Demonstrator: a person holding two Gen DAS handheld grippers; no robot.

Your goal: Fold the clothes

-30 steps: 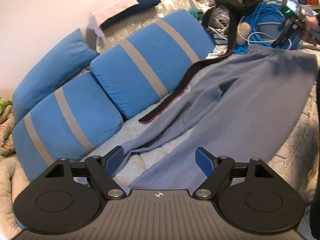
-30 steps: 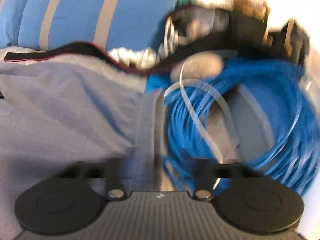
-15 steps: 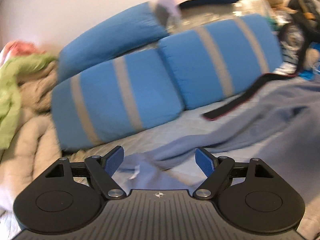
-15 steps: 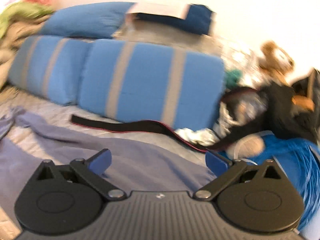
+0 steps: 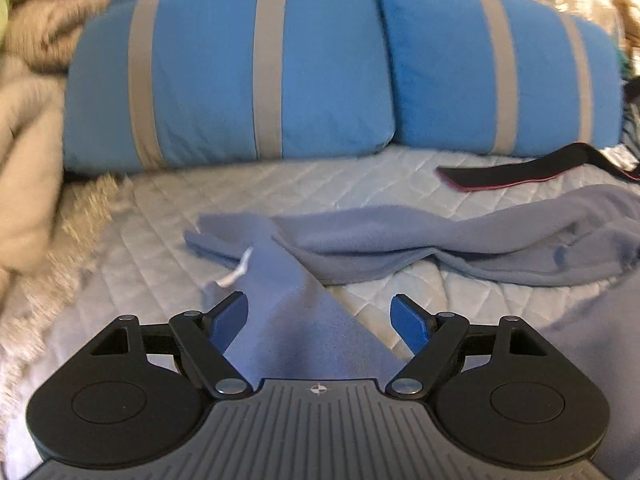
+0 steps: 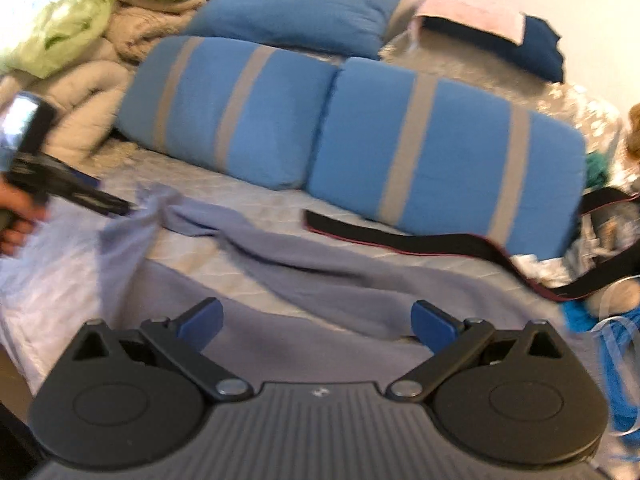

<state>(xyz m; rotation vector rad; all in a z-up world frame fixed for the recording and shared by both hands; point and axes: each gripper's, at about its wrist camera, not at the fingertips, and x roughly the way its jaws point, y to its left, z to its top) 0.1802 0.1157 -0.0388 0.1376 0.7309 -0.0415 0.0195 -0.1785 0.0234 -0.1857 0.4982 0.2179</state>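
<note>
Left hand-held gripper [image 5: 319, 320] first, in its own wrist view: its blue fingers [image 5: 228, 316] stand wide apart, and a raised fold of the grey-blue fleece garment [image 5: 304, 332] runs up between them toward the camera, closer to the left finger; whether the cloth touches that finger cannot be told. A small white tag [image 5: 236, 272] sits on the fold just beyond the fingers. The rest of the garment stretches away to the right across the quilted bed [image 5: 168, 220], rumpled in a long ridge. Beyond the garment, two blue pillows with grey stripes [image 5: 240, 72] lean side by side at the back of the bed. A black strap with a red edge [image 5: 520, 168] lies on the quilt between the garment and the right-hand pillow. Beige blankets [image 5: 28, 120] are heaped left of the pillows.

From the right wrist view, the right hand-held gripper [image 6: 318, 318] is also spread open, holding nothing, hovering over the broad part of the garment [image 6: 320, 280]. At the garment's far left end the other gripper [image 6: 80, 196] appears, gripped by a hand [image 6: 16, 216], with the cloth lifted toward it. A green blanket [image 6: 80, 20] tops the beige pile left of the pillows, and a coil of blue cable [image 6: 616, 368] lies right of the garment.
</note>
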